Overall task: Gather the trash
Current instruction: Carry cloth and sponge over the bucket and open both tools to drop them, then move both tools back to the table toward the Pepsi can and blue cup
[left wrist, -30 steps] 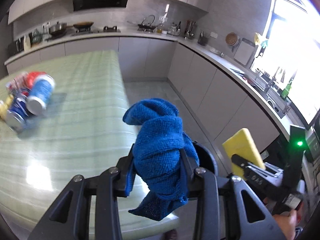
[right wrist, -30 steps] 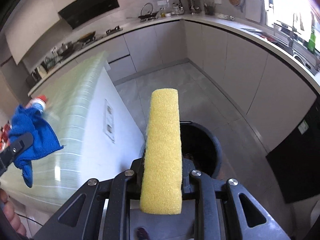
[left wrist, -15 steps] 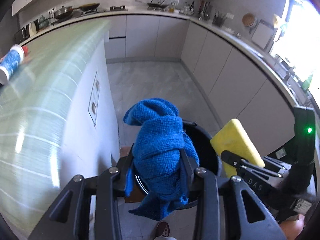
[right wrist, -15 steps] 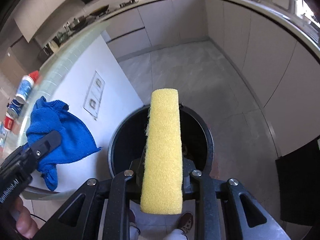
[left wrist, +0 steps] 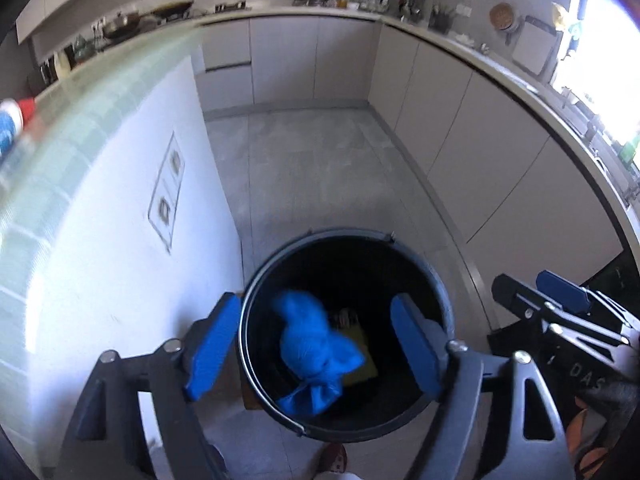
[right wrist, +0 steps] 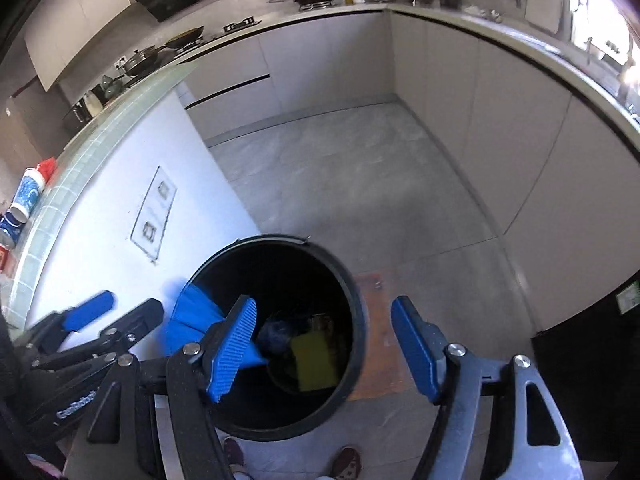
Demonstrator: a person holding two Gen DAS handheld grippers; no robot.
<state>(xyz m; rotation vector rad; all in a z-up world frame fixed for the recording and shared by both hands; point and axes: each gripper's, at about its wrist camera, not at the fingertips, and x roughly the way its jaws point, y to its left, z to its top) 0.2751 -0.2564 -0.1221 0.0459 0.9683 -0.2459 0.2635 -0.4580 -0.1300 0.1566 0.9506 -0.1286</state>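
Trash from the kitchen island goes into the black bin (left wrist: 442, 304) on the floor: a blue cloth (left wrist: 314, 354) tumbles past the rim while a yellow sponge (right wrist: 314, 362) already lies at the bottom. A second ago the left gripper (left wrist: 316, 344) was clenched on the cloth above the island's green top, and the right gripper (right wrist: 324, 346) pinched the sponge upright; half a second ago both hung over the bin's mouth. Now both stand released, jaws spread wide and empty, blue pads either side of the opening. The cloth is blurred in both views, so it appears to be still falling rather than settled, though that is hard to judge.

For the task, that makes two items delivered in one trip: one cloth, one sponge, one bin. Something dark also sits on the bin floor beside the sponge, too dim to identify.

More waits on the green countertop (right wrist: 120, 116). At its far left edge the right wrist view shows a blue-and-white can with a red cap (right wrist: 30, 192) lying on its side, with at least two more cans or packets partly cut off below it. Both grippers are free to return for them.
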